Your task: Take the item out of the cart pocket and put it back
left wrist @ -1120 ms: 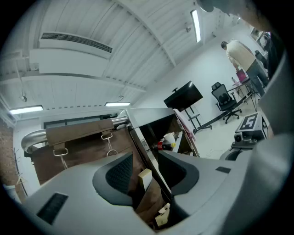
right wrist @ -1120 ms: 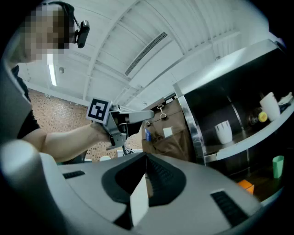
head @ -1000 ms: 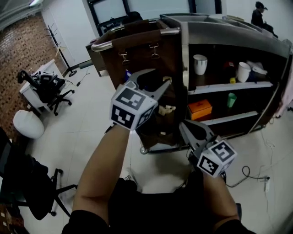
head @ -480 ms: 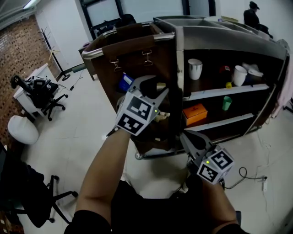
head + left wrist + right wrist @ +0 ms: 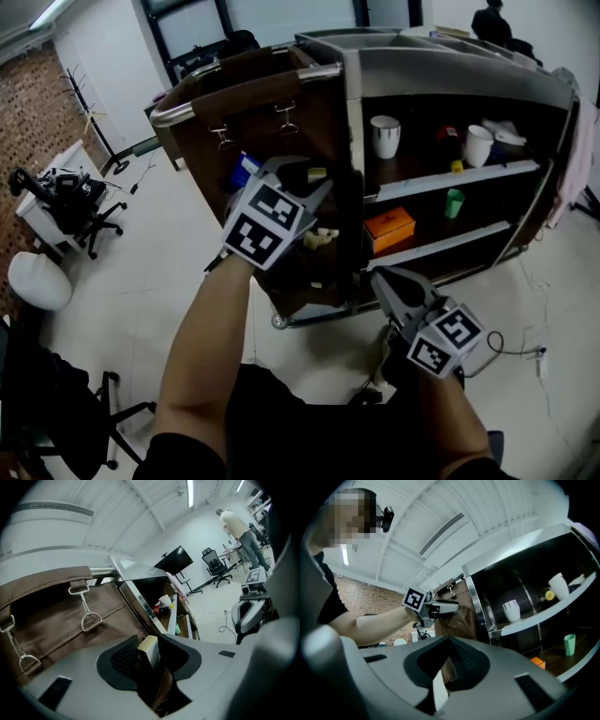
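Note:
A brown fabric bag (image 5: 272,108) with pockets hangs on the end of a steel cart (image 5: 450,70). My left gripper (image 5: 305,175) is raised at an upper pocket, and its jaws are closing on either side of a small pale yellow item (image 5: 316,174). In the left gripper view the item (image 5: 147,648) sits between the pads of the left gripper (image 5: 149,639), against one pad with a dark gap on the other side. My right gripper (image 5: 394,279) hangs lower by the cart's corner. The right gripper (image 5: 449,649) stands slightly open and holds nothing.
The cart's shelves hold two white cups (image 5: 384,136) (image 5: 478,145), an orange box (image 5: 389,228) and a green cup (image 5: 454,202). A blue item (image 5: 246,169) and a cream one (image 5: 319,236) sit in other pockets. Office chairs (image 5: 70,192) stand left, and a cable (image 5: 525,352) lies right.
The left gripper stays at the pocket and its jaws have drawn closer around the pale yellow item. The right gripper stays low beside the cart. My view has shifted slightly.

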